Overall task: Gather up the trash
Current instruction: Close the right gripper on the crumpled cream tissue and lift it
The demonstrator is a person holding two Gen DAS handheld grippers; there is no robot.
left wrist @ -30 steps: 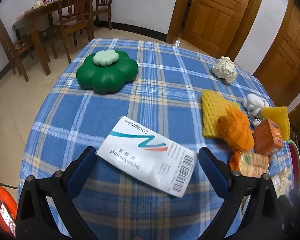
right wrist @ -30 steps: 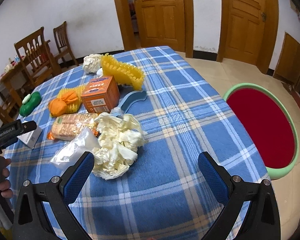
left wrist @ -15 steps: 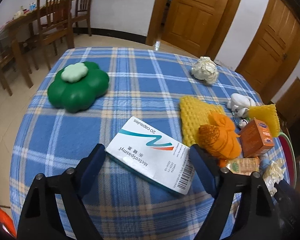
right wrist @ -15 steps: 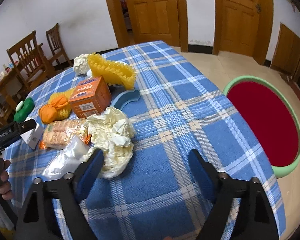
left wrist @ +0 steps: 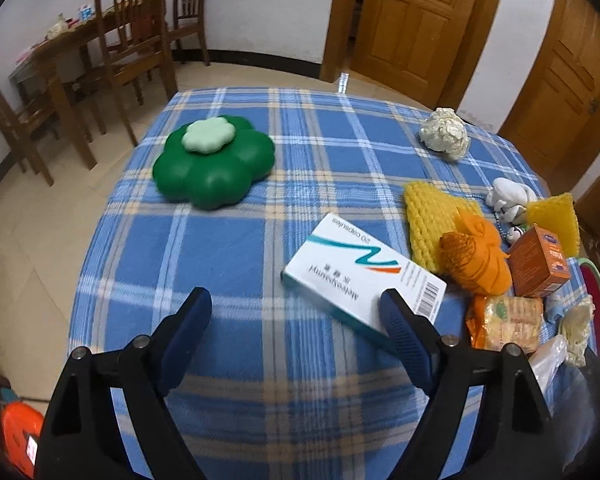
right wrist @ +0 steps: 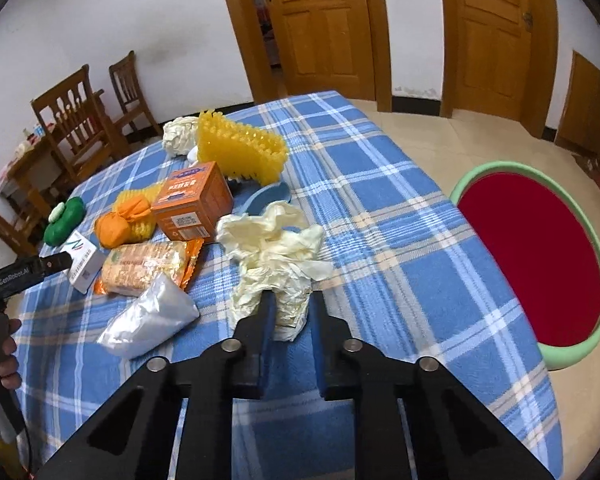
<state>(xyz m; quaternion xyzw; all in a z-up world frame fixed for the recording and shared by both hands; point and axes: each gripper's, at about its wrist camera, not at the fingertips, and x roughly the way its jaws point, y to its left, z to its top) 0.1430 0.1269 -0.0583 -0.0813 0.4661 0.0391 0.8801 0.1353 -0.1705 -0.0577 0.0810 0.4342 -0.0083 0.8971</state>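
My right claw (right wrist: pixel 291 312) is pinching the crumpled cream gloves (right wrist: pixel 274 248), jaws just closed on the near end of the wad, on the blue plaid table (right wrist: pixel 380 216). Silver pouch (right wrist: pixel 150 318) is lying just left of it. My left claw (left wrist: pixel 296 312) is sitting open, jaws having just narrowed, right finger overlapping the white capsule box (left wrist: pixel 360 276).

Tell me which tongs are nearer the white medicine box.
Left. The left tongs stand open with one finger at the white medicine box; the right tongs are shut on the crumpled cream wrapper, well away from it.
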